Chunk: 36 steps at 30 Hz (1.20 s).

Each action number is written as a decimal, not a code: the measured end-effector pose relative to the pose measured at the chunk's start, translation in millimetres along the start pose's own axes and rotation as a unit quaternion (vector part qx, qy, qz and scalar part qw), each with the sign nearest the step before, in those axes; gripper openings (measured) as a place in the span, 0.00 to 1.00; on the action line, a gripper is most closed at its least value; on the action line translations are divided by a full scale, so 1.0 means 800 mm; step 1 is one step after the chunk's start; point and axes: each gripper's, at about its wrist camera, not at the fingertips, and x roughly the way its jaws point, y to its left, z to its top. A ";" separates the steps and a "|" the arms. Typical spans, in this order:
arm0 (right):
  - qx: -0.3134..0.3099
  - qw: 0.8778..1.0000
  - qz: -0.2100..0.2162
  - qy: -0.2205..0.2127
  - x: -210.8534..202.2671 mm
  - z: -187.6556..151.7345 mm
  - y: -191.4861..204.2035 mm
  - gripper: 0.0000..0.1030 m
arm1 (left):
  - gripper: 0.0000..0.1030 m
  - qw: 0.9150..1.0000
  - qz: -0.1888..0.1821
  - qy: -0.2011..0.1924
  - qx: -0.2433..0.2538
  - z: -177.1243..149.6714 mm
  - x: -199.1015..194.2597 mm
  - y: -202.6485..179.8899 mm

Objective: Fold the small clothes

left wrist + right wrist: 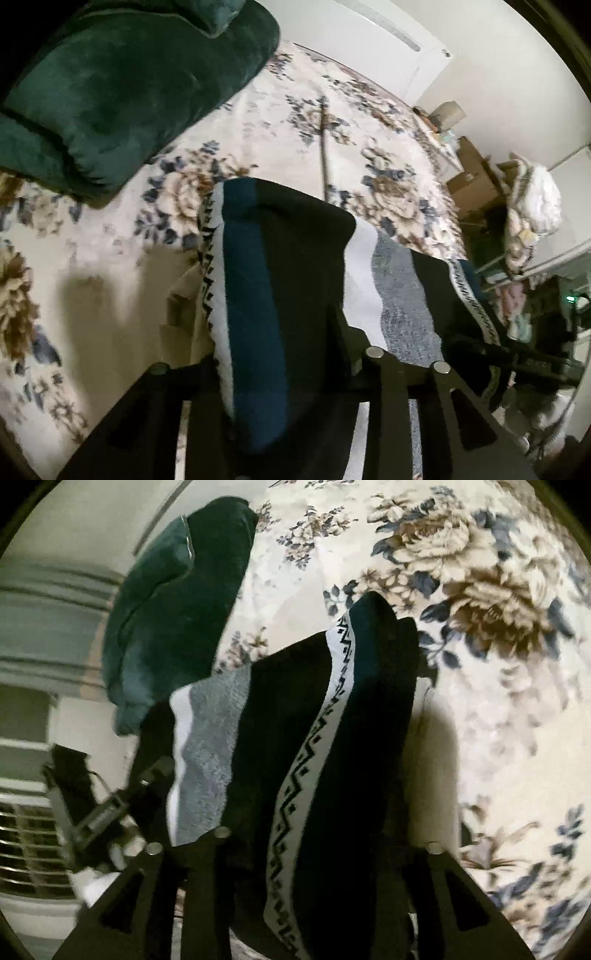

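A small striped knit garment (295,273) with black, dark teal, white and grey bands and a zigzag trim hangs stretched between my two grippers above a floral bedspread (295,122). My left gripper (288,354) is shut on one end of it; cloth drapes over the fingers and hides the tips. In the right wrist view the same garment (295,738) drapes over my right gripper (314,830), which is shut on its other end. The left gripper (110,812) shows at the left of the right wrist view, and the right gripper (535,354) at the right of the left wrist view.
A dark green velvet pillow (122,85) lies on the bed at the far left; it also shows in the right wrist view (166,620). A thin rod (324,147) lies across the bedspread. Boxes and a rack with laundry (524,206) stand beyond the bed's right edge.
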 end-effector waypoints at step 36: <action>-0.103 0.900 -0.348 -0.242 -0.299 -0.322 0.182 1.00 | 1.00 0.969 0.181 -0.142 0.088 -0.201 -0.292 -0.178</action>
